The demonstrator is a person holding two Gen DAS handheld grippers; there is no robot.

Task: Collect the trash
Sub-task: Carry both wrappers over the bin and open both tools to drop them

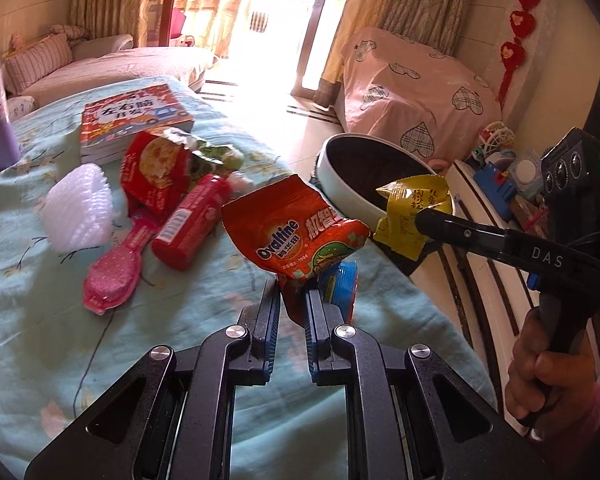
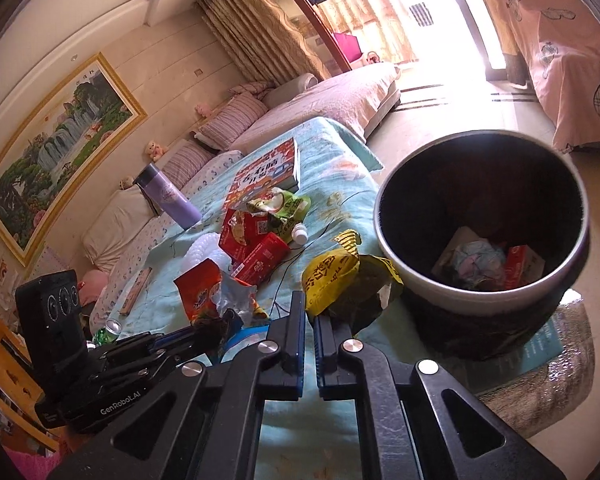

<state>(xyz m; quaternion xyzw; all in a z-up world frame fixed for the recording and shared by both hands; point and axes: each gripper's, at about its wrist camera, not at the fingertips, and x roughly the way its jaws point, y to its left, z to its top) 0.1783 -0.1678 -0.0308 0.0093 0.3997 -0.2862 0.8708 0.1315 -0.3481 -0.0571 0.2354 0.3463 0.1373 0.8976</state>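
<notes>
Sunlit curtains and a sofa are seen behind a bed spread with a pale blue floral cloth (image 1: 28, 320). Off its edge stands the bin (image 2: 480, 292), round and dark inside, with scraps already in it. A crumpled orange Ovaltine wrapper (image 1: 292, 236) is pinched by its lower corner in the left gripper (image 1: 293, 300), whose jaws are pressed together on the foil, near the bin. A yellow wrapper (image 2: 340, 276) is clamped likewise in the right gripper (image 2: 310, 320), just beside the bin's rim. Both are judged light, thin and crinkly, likely slippery foil film, best gripped at a flattened edge or seam. Further from the bin lie a red packet (image 1: 156, 168), a red box (image 1: 188, 224), a white foam net (image 1: 80, 212), a pink brush (image 1: 116, 272) and a book (image 1: 136, 120).
</notes>
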